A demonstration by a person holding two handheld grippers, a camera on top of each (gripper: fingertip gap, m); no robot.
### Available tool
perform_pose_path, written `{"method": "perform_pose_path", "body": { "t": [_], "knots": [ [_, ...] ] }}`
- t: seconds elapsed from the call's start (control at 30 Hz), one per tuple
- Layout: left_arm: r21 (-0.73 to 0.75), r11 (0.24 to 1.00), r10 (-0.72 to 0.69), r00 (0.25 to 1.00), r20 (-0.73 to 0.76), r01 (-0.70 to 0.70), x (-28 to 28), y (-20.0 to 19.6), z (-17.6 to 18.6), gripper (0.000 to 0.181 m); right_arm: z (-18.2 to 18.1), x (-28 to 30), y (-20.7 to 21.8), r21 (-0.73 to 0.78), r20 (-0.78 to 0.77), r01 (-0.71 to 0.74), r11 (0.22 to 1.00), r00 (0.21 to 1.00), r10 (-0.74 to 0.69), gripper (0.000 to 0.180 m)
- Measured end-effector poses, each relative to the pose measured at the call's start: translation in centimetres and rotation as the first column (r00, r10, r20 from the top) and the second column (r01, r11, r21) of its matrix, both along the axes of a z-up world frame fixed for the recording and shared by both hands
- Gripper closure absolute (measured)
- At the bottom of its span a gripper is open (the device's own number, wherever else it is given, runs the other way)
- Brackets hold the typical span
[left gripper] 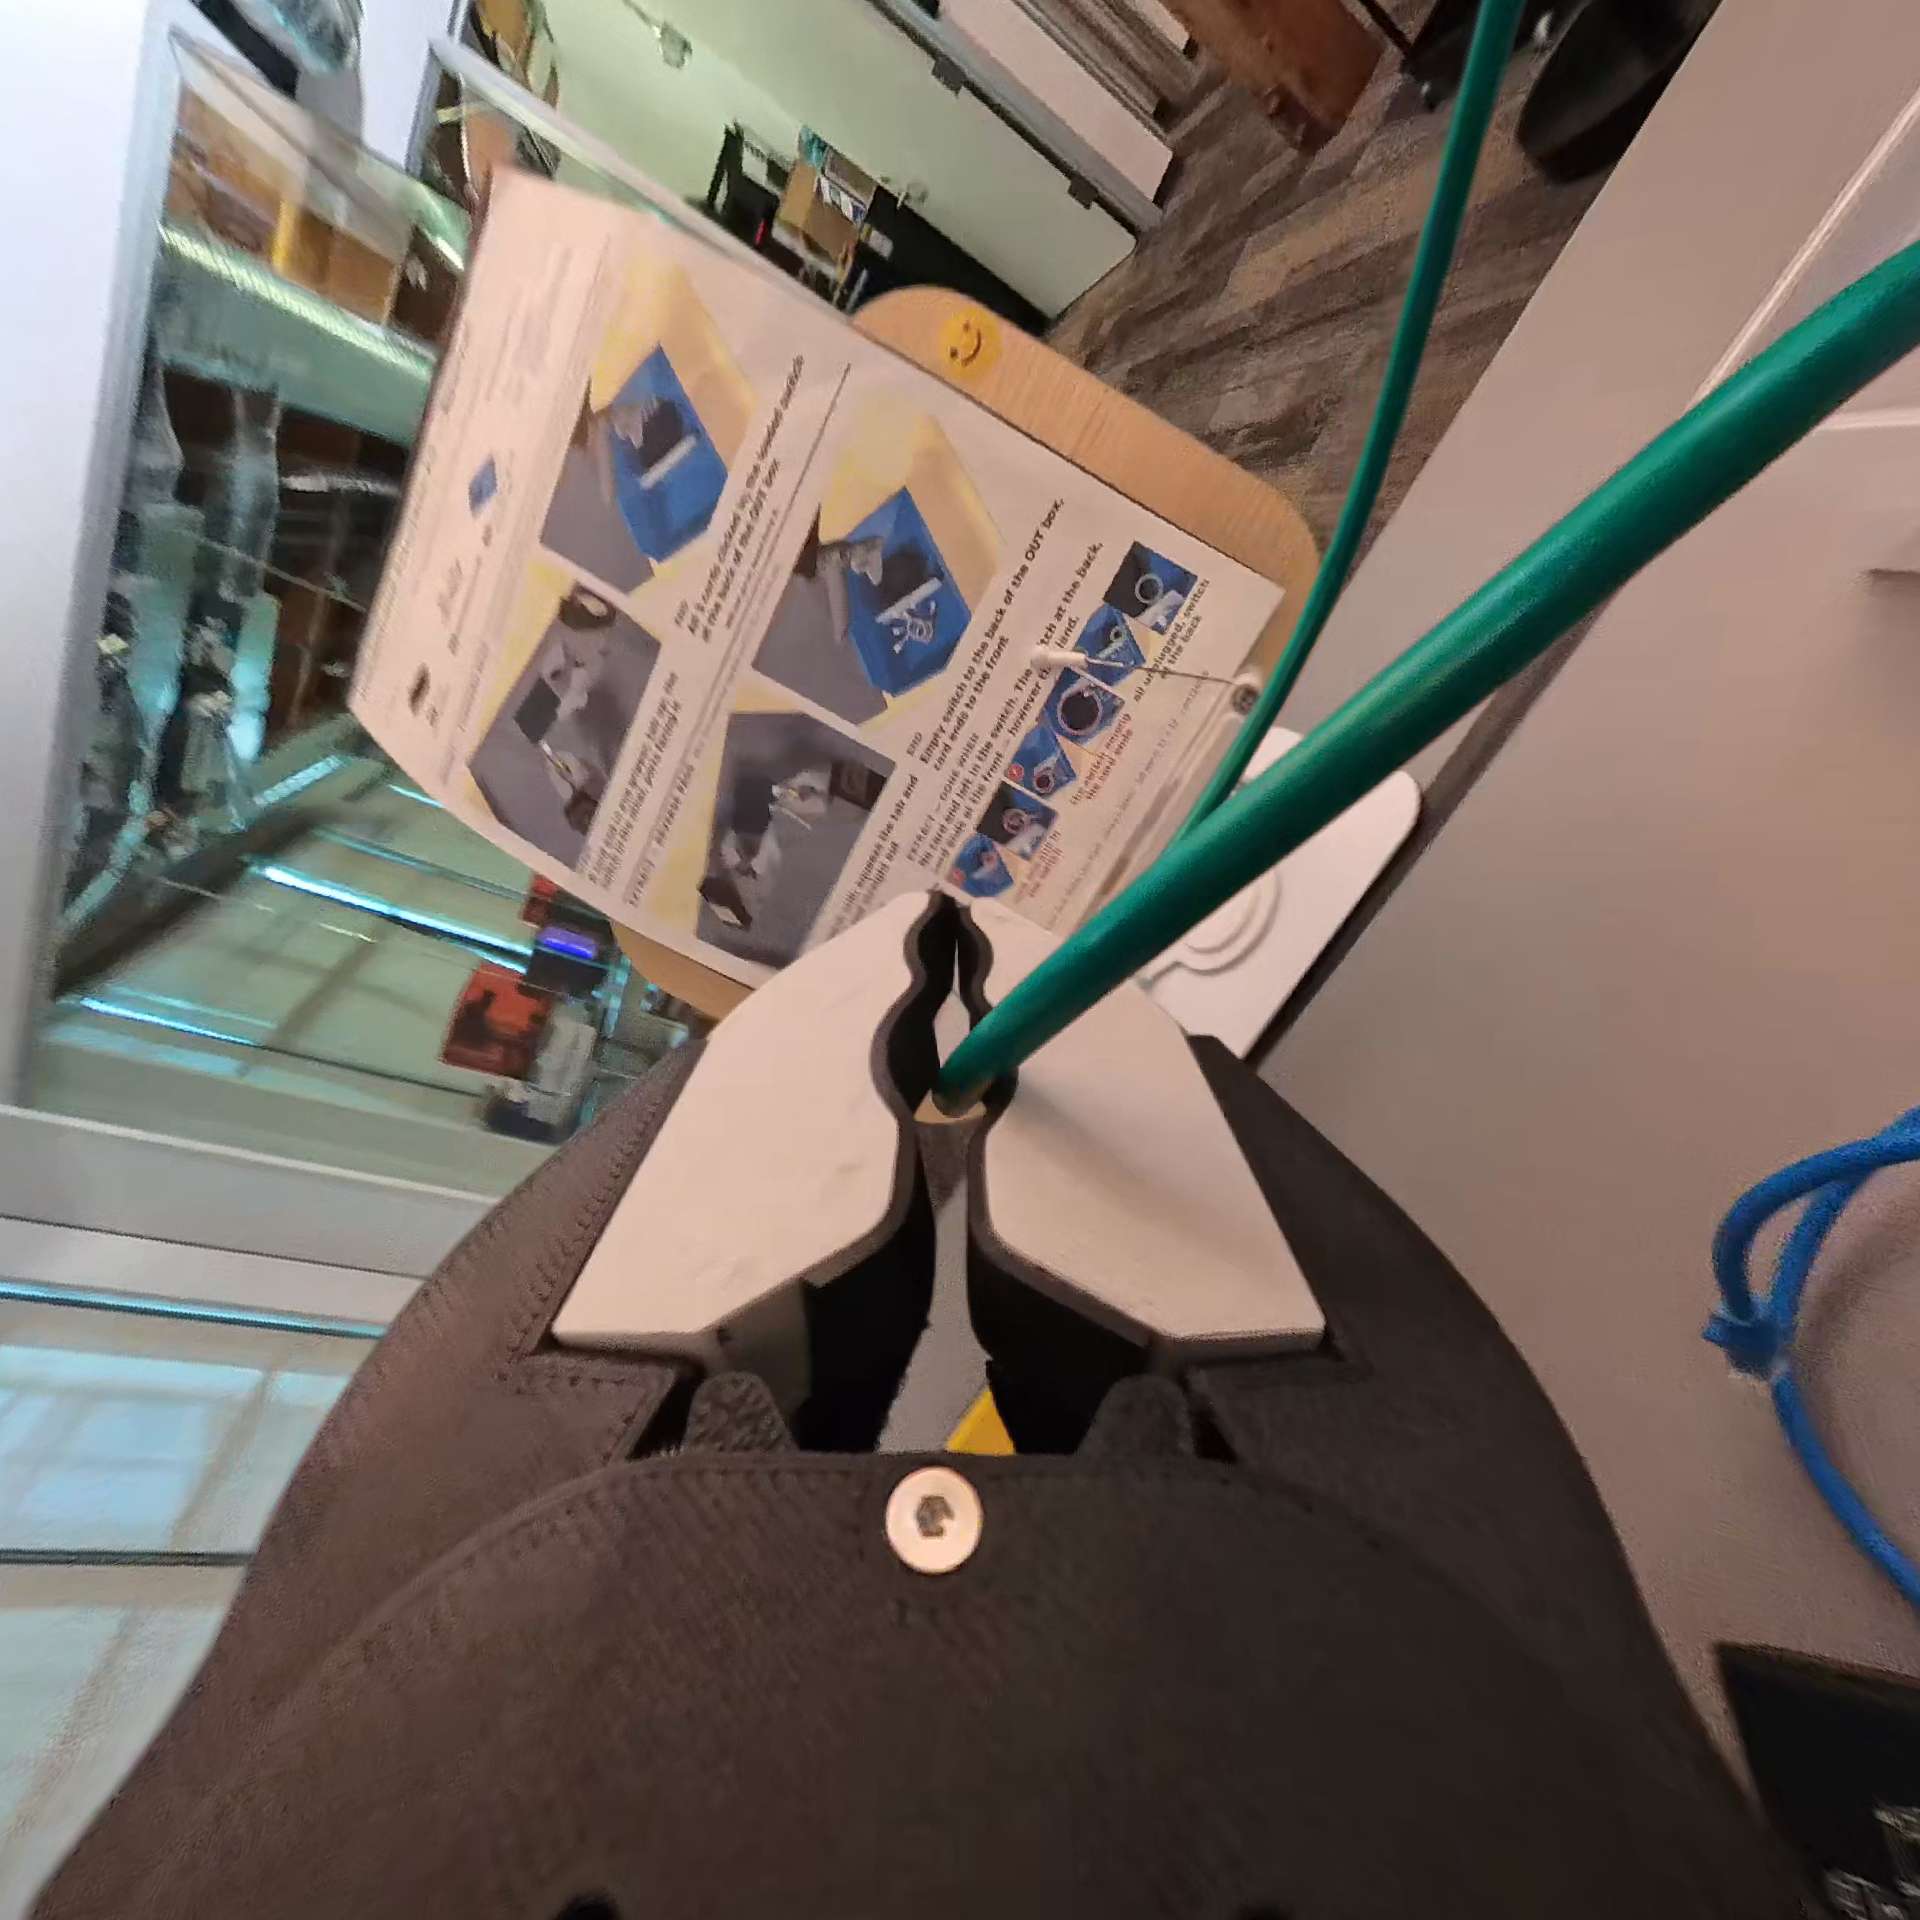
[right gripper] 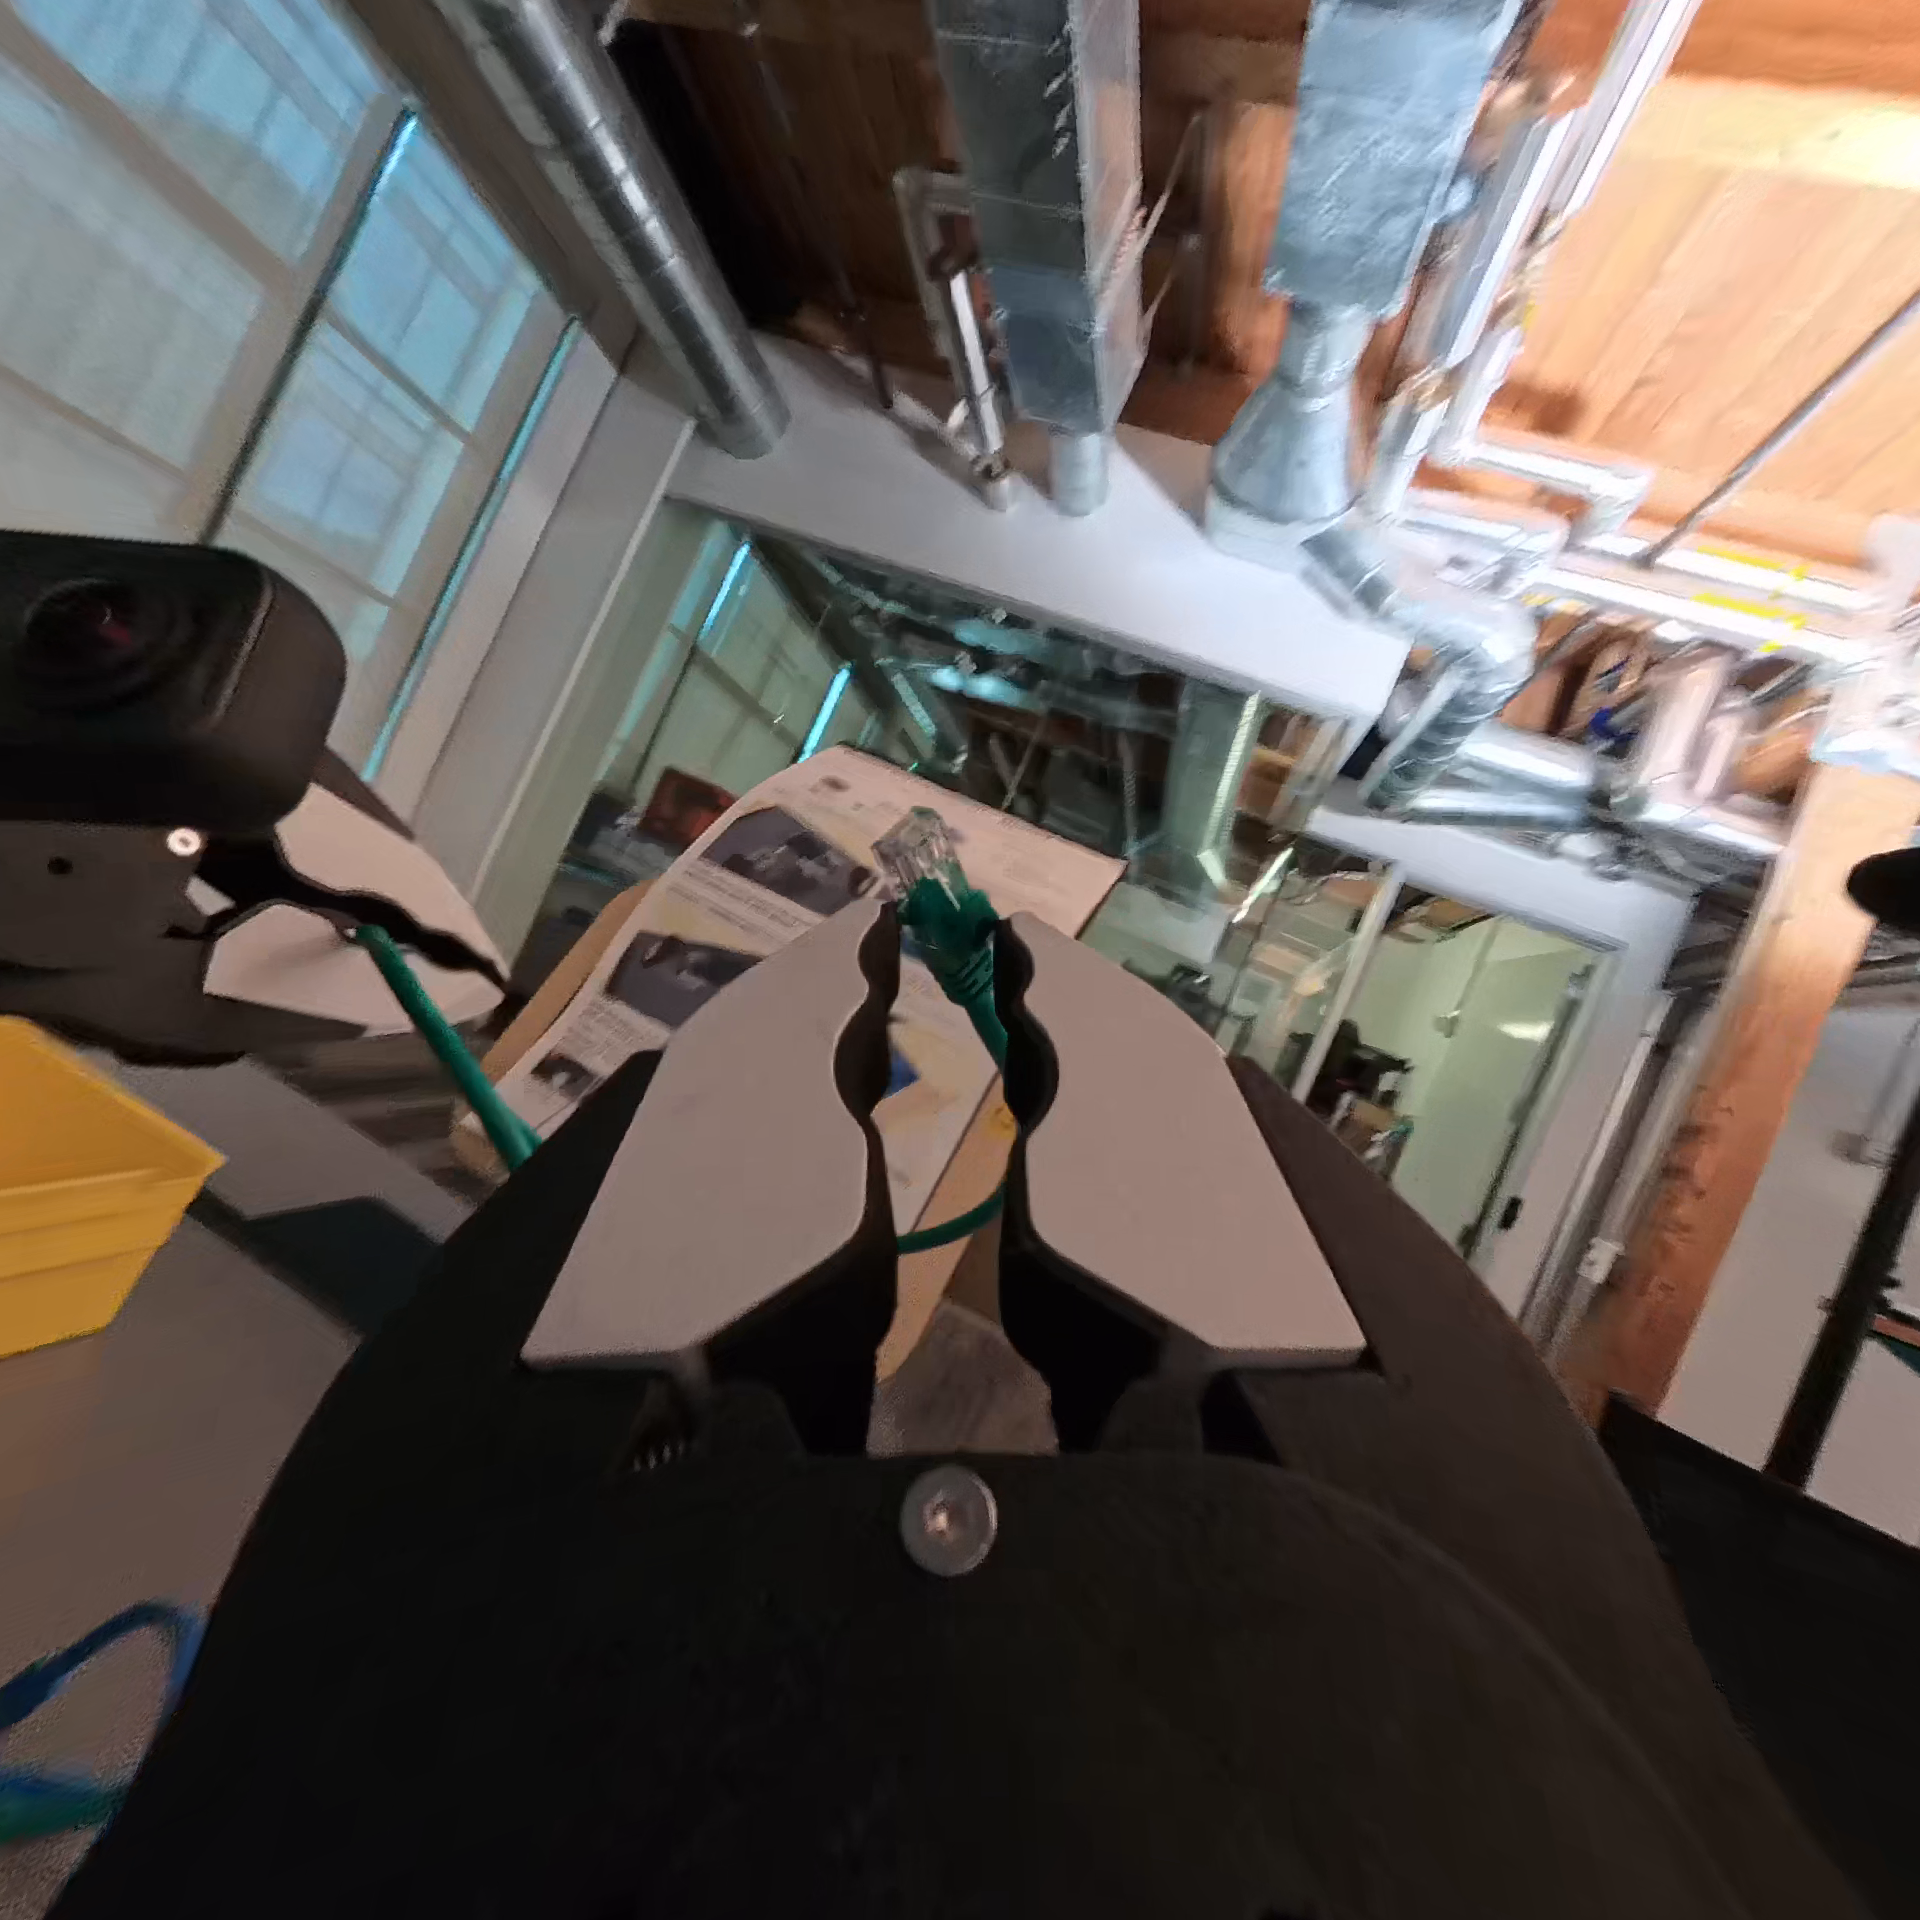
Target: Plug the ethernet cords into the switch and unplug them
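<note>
the left tool is clamped on the green rubber ethernet cord; the right tool, part open, loosely brackets its clear plug at frame centre — plug pointing up and away.

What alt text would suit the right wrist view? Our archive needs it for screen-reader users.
The right hand-held gripper points upward, its open jaws flanking the clear plug of a green ethernet cord. At left, the other hand-held gripper clamps the same cord, near a yellow bin.
</note>
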State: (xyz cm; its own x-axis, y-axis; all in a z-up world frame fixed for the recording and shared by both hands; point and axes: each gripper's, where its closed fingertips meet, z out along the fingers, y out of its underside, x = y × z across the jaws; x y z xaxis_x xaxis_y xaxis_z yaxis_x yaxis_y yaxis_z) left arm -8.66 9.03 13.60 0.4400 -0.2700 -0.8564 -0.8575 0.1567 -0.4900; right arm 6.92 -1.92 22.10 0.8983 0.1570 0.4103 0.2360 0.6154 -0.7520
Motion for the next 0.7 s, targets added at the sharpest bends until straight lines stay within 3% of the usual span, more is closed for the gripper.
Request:
{"method": "perform_pose_path", "body": {
  "t": [0.13, 0.2, 0.37, 0.5, 0.6, 0.7],
  "knots": [
    [-0.080, 0.997, 0.020, 0.987, 0.160, -0.007, -1.9, -0.1, -1.9, 0.181, -3.3, -1.7, 2.8, -0.280, 0.071, -0.082, 0.956, 0.992, 0.106, 0.161],
    [-0.097, 0.995, 0.038, 0.977, 0.211, -0.018, -3.1, -0.1, -2.7, 0.181, -4.9, -2.4, 3.6, -0.383, 0.055, -0.154, 0.911, 0.980, 0.189, 0.149],
    [-0.148, 0.989, 0.047, 0.927, 0.372, 0.009, -5.4, 0.0, -4.1, 0.181, -9.2, -5.4, 3.5, -0.625, -0.076, -0.438, 0.646, 0.858, 0.508, 0.131],
    [-0.153, 0.987, 0.035, 0.876, 0.482, 0.044, -6.4, -0.2, -4.4, 0.181, -14.5, -6.8, 6.9, -0.774, -0.156, -0.387, 0.501, 0.883, 0.443, 0.125],
    [-0.150, 0.986, 0.019, 0.840, 0.542, 0.075, -7.0, -0.6, -4.3, 0.181, -18.7, -9.3, 8.0, -0.857, -0.217, -0.378, 0.351, 0.882, 0.419, 0.126],
    [-0.139, 0.985, -0.003, 0.812, 0.583, 0.103, -7.6, -1.0, -4.2, 0.181, -22.1, -11.0, 9.2, -0.893, -0.182, -0.309, 0.328, 0.913, 0.366, 0.128]
  ]
}}
